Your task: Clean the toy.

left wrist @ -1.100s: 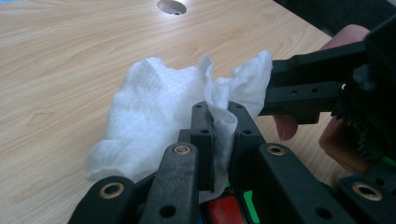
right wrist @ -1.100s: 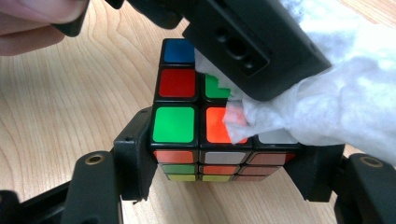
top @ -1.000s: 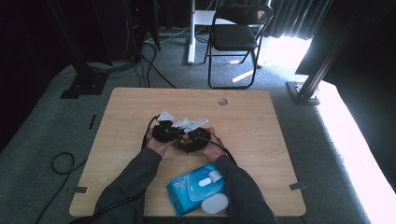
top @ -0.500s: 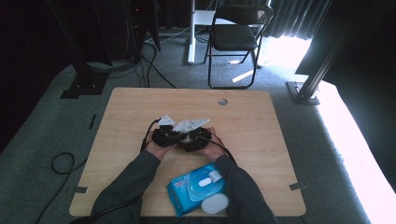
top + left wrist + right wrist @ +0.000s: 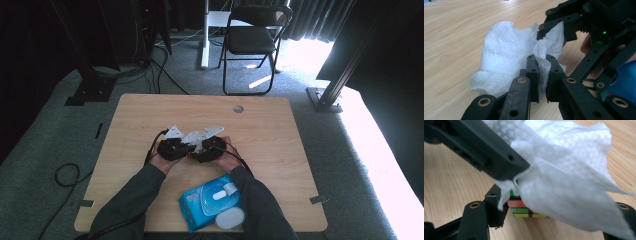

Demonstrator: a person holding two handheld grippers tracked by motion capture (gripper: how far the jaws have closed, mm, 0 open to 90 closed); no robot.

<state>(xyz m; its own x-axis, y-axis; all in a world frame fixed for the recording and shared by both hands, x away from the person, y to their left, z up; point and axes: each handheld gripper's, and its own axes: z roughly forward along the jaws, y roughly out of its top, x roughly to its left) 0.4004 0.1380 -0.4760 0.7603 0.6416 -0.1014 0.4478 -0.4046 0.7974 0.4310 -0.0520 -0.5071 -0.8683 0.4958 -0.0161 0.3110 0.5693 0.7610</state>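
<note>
A white wipe is bunched between both grippers near the middle of the wooden table. My left gripper is shut on a fold of the wipe, with its jaws pinching the cloth. My right gripper holds a colourful puzzle cube between its jaws, and the wipe drapes over most of the cube. The left gripper's black jaw presses the wipe against the cube from above. In the high view the left gripper and the right gripper meet tip to tip, with the wipe between them.
A blue pack of wipes lies open at the table's near edge between the forearms, beside a white oval lid. A cable hole sits at the far side. A folding chair stands beyond the table.
</note>
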